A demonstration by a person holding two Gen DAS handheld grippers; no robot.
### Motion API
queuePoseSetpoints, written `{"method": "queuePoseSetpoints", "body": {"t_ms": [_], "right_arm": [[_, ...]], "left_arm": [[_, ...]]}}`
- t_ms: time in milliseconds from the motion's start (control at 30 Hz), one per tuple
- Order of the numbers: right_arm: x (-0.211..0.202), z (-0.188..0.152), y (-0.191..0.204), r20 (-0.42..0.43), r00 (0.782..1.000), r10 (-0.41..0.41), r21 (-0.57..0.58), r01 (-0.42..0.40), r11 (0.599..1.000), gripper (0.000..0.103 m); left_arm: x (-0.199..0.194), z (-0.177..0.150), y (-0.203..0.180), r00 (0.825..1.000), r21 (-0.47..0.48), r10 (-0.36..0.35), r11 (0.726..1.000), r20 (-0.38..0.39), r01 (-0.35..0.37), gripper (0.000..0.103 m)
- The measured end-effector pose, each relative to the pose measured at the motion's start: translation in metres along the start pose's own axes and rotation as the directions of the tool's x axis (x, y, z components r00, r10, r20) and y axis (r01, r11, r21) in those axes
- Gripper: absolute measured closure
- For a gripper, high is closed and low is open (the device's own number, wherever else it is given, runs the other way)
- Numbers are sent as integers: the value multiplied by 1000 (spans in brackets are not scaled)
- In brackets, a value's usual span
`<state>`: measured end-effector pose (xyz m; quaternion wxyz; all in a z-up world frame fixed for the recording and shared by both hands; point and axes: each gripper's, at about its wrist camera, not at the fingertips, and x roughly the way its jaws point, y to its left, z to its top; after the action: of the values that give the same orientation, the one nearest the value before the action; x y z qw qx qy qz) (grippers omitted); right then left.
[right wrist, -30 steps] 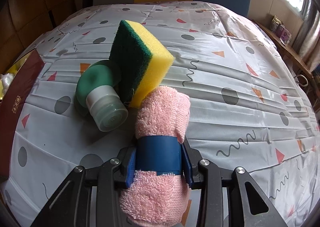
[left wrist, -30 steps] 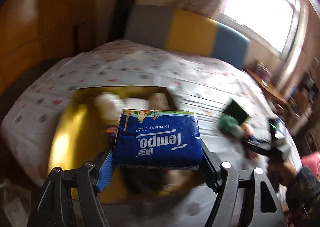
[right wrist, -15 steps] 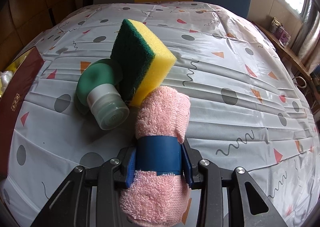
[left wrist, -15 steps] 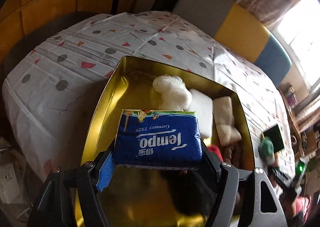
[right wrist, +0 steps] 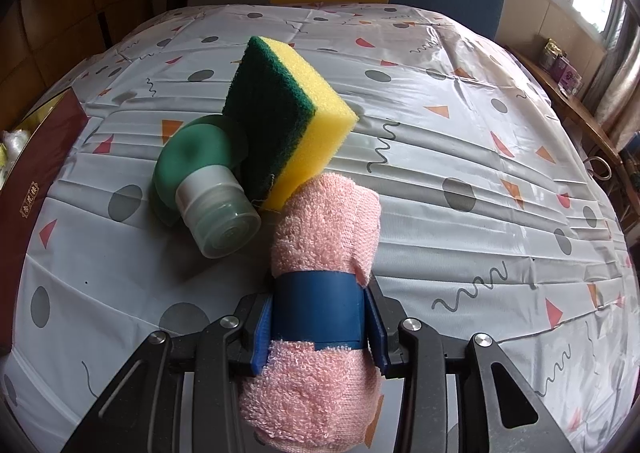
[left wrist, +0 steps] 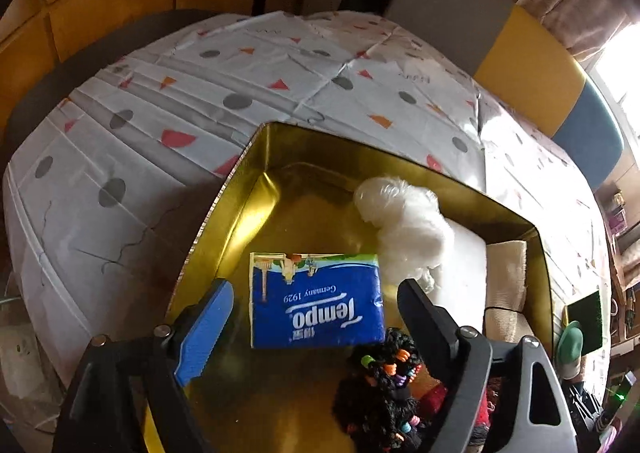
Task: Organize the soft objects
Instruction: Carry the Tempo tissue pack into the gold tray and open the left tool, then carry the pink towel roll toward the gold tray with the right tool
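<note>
A blue Tempo tissue pack lies on the floor of the gold box. My left gripper straddles it, and its jaws are opening. Both pads stand clear of the pack's sides. In the right wrist view my right gripper is shut on a rolled pink towel, gripping it at its blue band just above the patterned tablecloth.
Inside the box are a white fluffy toy, a white pad, a beige cloth and a black knitted doll. A yellow-green sponge leans on a green bottle ahead of the towel. The box's dark red wall stands at the left.
My left gripper swung over the gold box and sank into it. Its jaws then spread and let go of the tissue pack. The right gripper and towel have not moved.
</note>
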<state>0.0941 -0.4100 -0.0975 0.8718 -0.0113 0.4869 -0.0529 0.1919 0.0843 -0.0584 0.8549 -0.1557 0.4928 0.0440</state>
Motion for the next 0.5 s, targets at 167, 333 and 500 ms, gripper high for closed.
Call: {"method": "queuePoseSetpoints", "body": {"t_ms": [167,333,500], "right_arm": [[0,1,-1,-2,1000,1,-4,-1,1000,64],[1,2,-1,-8,1000,0,-7,0,1000,65],[-1,1,-1,-17,1000,1,-4,-1,1000,65]], "left_arm": [[-38,-19,-12,995,87,38,995,91,-46,17],[-66,-49,-17,991,123,37,991,129,-54,17],[-88,-76,-22,987,141,28,989,159,-50,17]]}}
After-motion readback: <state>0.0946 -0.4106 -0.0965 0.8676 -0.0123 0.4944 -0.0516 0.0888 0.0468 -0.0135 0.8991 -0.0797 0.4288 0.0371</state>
